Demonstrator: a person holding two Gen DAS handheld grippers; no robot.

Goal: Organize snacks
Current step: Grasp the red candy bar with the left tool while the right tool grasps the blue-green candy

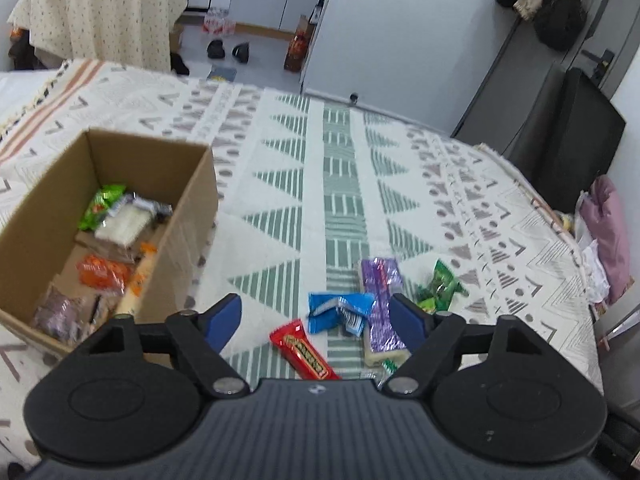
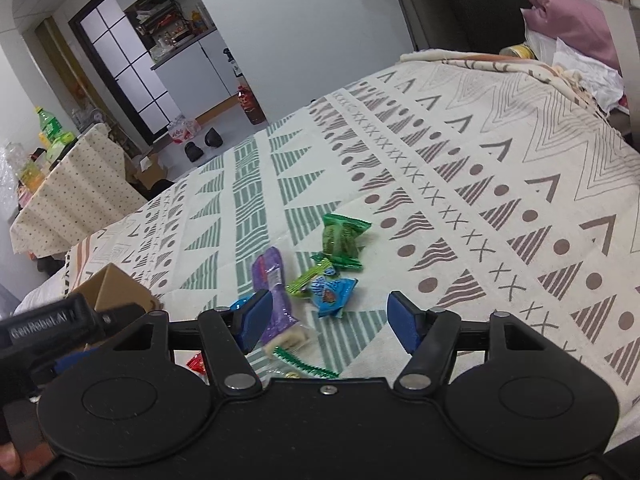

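Loose snacks lie on the bed just ahead of both tools: a red bar (image 1: pixel 304 350), a blue packet (image 1: pixel 340 310), a purple wafer pack (image 1: pixel 382 304) and green packets (image 2: pixel 342 236). The cardboard box (image 1: pixel 188 200), left of the left tool (image 1: pixel 316 320), already holds several packets. Roughly half remains. Left tool and right tool (image 2: pixel 330 316) both stand wide, empty. Nothing blocks the path.

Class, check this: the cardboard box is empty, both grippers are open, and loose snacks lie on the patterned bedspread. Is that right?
Not quite. The left wrist view shows the cardboard box already holds several snack packets. The rest stands.
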